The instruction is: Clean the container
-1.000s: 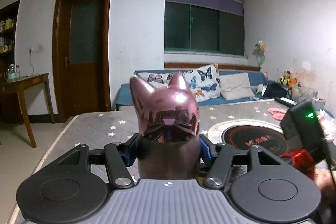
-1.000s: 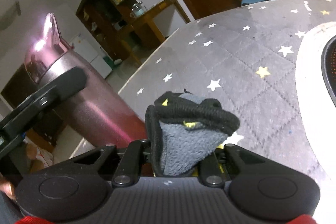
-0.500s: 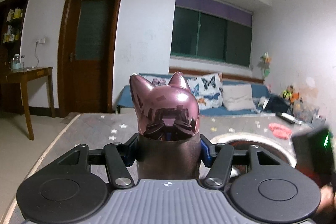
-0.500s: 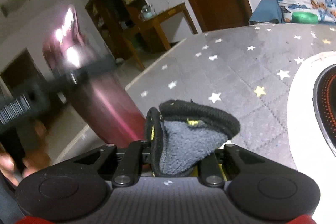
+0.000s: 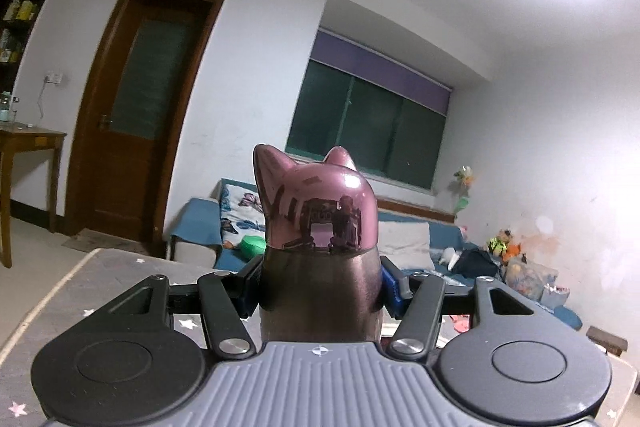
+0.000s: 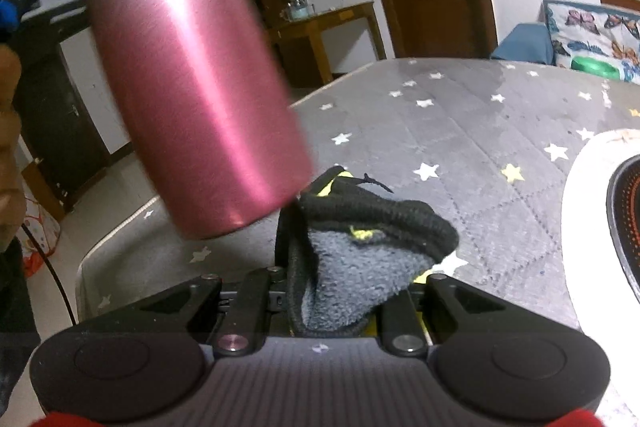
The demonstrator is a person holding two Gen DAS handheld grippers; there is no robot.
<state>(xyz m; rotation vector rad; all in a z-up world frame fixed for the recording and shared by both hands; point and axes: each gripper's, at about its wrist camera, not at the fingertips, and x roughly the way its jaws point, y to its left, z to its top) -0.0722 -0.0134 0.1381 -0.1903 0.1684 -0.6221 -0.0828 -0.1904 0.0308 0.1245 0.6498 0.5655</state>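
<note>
Landmark for all positions: the pink flask.

Left hand-held gripper (image 5: 320,285): clenched on the pink flask (image 5: 318,247) at the dark band below its glossy cat-eared cap (image 5: 316,203). Blue pads press both sides of the body. Flask upright, cap on.

Right hand-held gripper (image 6: 340,301): clamped on a folded grey cloth with black trim (image 6: 360,247). The cloth bunches up out of the jaws.

Right wrist view: the flask's brushed pink body (image 6: 192,67) hangs clear of the star-print quilted worktop (image 6: 460,131), lower rim just above and left of the cloth. The trim's top edge sits right at the flask's bottom corner; cannot tell whether they touch. Flask image smeared by blur.

Other items: white-rimmed round cooktop (image 6: 592,219) on the worktop, well to the right of the flask. Sofa with butterfly pillow (image 6: 592,31) far behind.

Progress, judged: setup is done, with the flask lifted and the cloth in grip. No wipe marks, wetness or dirt are readable on the metal, so wiping looks at its very start. Left to do: run the cloth over the body and base, probably the cap, then set the flask down.
</note>
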